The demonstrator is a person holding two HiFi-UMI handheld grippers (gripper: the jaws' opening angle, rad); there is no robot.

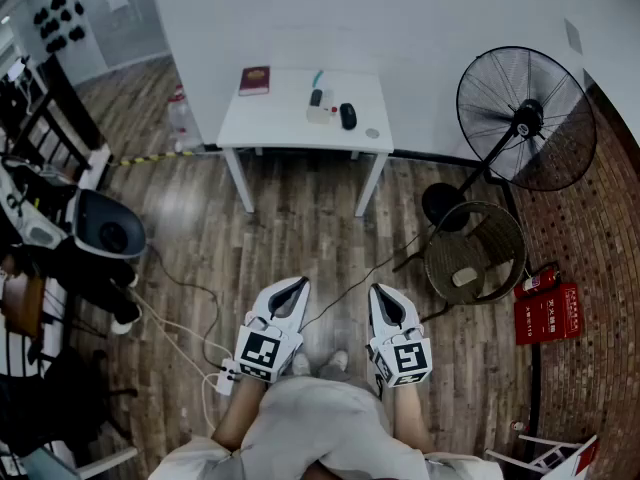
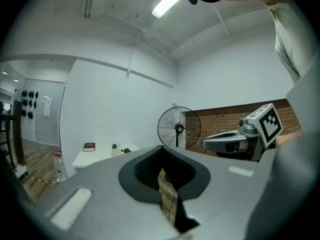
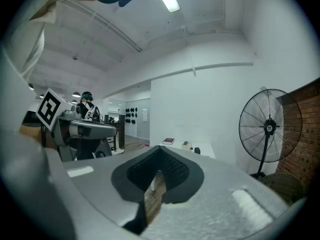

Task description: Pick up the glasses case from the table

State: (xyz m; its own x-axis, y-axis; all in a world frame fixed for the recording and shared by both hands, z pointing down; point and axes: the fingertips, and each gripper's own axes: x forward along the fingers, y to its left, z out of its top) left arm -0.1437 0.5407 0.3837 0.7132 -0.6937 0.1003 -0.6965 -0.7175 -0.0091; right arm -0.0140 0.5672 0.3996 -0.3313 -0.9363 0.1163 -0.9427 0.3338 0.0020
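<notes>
The glasses case (image 1: pixel 347 116) is a small black oval lying on a white table (image 1: pixel 290 128) across the room by the far wall. It also shows as a dark speck in the left gripper view (image 2: pixel 127 150) and the right gripper view (image 3: pixel 197 150). Both grippers are held close to the person's body, side by side, far from the table and pointing roughly level toward it. My left gripper (image 1: pixel 296 286) is shut with nothing in it, its tips meeting (image 2: pixel 161 149). The right gripper (image 1: pixel 383 294) is also shut and empty (image 3: pixel 161 150).
On the table also lie a red book (image 1: pixel 254 79), a small white box (image 1: pixel 318 115) and a blue pen. A large standing fan (image 1: pixel 522 118) and a wicker chair (image 1: pixel 473 253) stand to the right. Cables cross the wood floor; dark equipment (image 1: pixel 100 230) stands at left.
</notes>
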